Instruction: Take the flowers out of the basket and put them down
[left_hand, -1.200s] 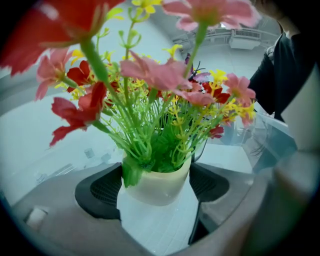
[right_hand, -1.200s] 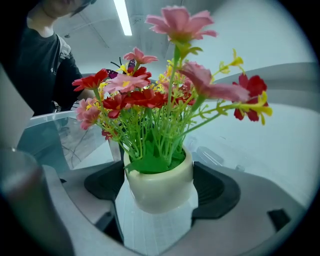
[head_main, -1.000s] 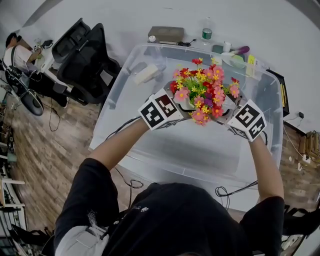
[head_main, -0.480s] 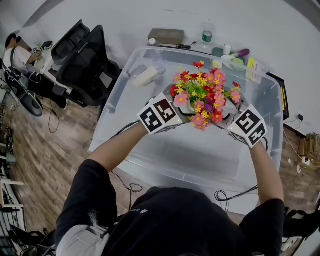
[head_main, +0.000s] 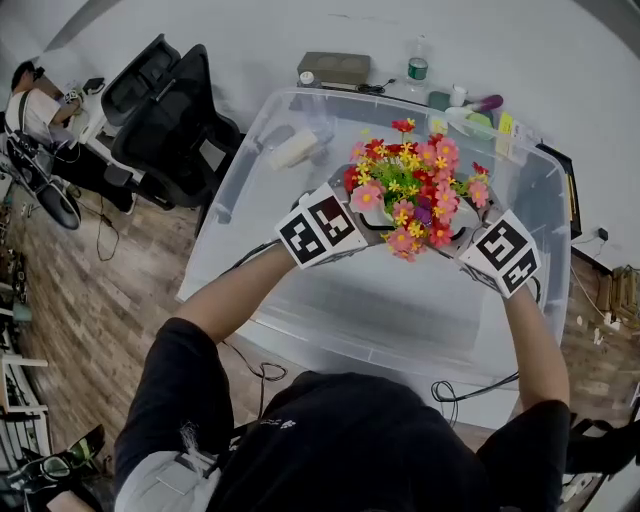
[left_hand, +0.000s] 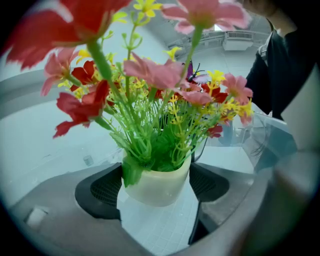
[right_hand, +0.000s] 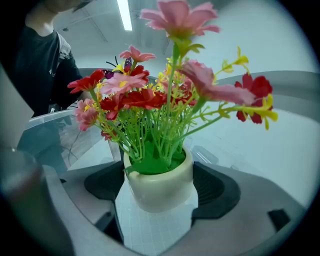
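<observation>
A small cream pot (left_hand: 157, 186) of artificial red, pink and yellow flowers (head_main: 415, 190) hangs over the clear plastic bin (head_main: 232, 195). My left gripper (head_main: 372, 215) is shut on the pot from the left, its black pads (left_hand: 100, 192) against the pot's sides. From the opposite side my right gripper (head_main: 457, 232) is shut on the same pot (right_hand: 161, 187), with a pad (right_hand: 216, 190) on each flank. In the head view the blooms hide most of the pot. The stems stand upright.
Inside the bin a pale object (head_main: 293, 150) lies at the far left corner. A black office chair (head_main: 165, 110) stands left of the bin. A box (head_main: 333, 68), a bottle (head_main: 417, 68) and small items (head_main: 470, 108) sit beyond it. Cables (head_main: 260, 372) trail on the wooden floor.
Both grippers have carried the pot slightly up and to the right over the bin. Their hold on it is unchanged.
</observation>
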